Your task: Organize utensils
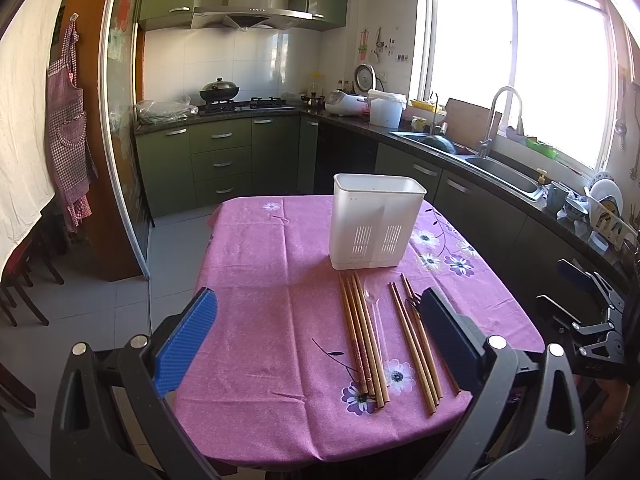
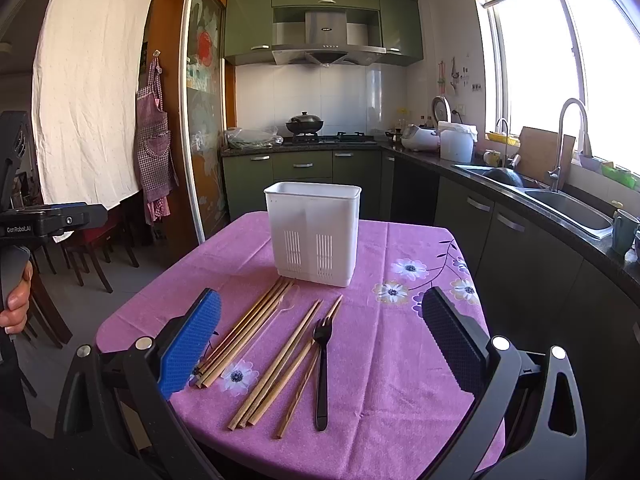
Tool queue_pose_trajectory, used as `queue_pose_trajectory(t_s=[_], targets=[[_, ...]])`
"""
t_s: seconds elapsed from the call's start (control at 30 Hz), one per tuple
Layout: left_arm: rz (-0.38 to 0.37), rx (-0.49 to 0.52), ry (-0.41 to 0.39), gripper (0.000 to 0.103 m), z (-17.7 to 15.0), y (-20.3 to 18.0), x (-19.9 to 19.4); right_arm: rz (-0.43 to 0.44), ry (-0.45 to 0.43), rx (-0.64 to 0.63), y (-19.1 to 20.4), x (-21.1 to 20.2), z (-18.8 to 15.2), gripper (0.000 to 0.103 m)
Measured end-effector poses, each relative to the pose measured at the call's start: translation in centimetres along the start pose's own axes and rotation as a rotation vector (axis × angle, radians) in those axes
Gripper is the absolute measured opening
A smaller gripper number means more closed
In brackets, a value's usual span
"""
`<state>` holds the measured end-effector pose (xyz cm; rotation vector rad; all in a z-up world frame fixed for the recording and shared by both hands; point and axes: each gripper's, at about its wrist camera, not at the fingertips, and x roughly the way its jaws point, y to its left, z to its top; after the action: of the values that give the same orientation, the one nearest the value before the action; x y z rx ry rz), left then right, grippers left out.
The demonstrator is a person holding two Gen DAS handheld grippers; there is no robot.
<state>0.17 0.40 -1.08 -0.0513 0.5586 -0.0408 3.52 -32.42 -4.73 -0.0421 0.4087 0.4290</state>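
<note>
A white slotted utensil holder (image 1: 376, 222) (image 2: 314, 232) stands upright on the pink flowered tablecloth (image 1: 256, 280) (image 2: 400, 360). In front of it lie several wooden chopsticks in two bundles (image 1: 362, 336) (image 2: 244, 328) (image 1: 416, 344) (image 2: 280, 364), a clear plastic spoon (image 1: 372, 300) (image 2: 288, 306) between them, and a black plastic fork (image 2: 321, 364), half hidden in the left wrist view. My left gripper (image 1: 320, 340) hovers open above the near table edge, nothing between its fingers. My right gripper (image 2: 322, 340) is open too, over the fork and chopsticks.
Dark green kitchen cabinets, a stove with a wok (image 2: 305, 123), and a counter with a sink (image 1: 500, 172) (image 2: 568, 204) run behind and to the right of the table. Chairs (image 2: 92, 248) stand left. A person's hand (image 2: 16, 304) holds the other gripper's handle at far left.
</note>
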Motion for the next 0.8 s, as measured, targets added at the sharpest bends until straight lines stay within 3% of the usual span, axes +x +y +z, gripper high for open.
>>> queue_pose_trajectory(t_s=[0.8], targets=[[-0.003,0.002,0.002,0.097,-0.04,0.07,0.06,-0.004,-0.005,0.007,-0.36,-0.15,0.12,0.099]])
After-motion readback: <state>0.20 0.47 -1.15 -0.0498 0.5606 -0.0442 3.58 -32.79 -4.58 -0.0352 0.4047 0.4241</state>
